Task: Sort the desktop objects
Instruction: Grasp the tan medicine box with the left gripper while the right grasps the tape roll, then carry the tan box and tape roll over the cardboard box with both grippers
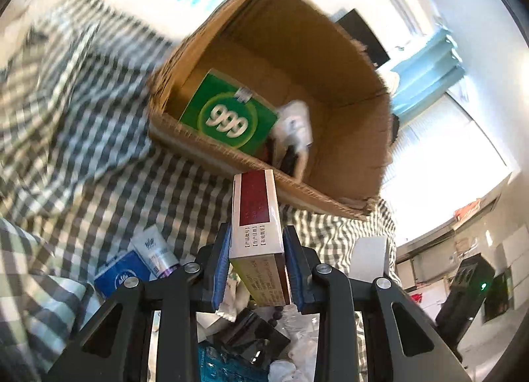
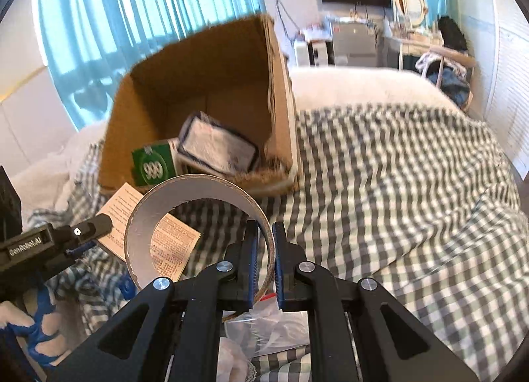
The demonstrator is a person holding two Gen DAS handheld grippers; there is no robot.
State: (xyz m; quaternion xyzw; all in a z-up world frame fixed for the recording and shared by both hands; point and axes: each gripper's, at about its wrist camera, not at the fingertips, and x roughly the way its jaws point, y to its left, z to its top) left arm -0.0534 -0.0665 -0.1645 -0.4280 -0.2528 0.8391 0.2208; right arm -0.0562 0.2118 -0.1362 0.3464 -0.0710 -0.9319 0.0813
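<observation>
Two grippers hover before the cardboard box (image 1: 347,137): the left gripper (image 1: 256,269) pinches a light, stiff medicine carton (image 1: 256,216) across its flat sides, the right gripper (image 2: 264,263) nips a rigid tape roll (image 2: 198,216) by its thin wall.

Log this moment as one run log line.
left gripper: shut on red-white box | right gripper: shut on tape roll | cardboard box: ahead

My left pads (image 1: 223,269): blue ribbed rubber, matt.
Carton I hold (image 1: 256,216): glossy printed card.
Tape roll (image 2: 198,226) in my right grip: smooth matt paper core.
Far box (image 2: 205,84): rough brown corrugated cardboard.
Bedcover (image 2: 396,183): soft checked cloth.
</observation>
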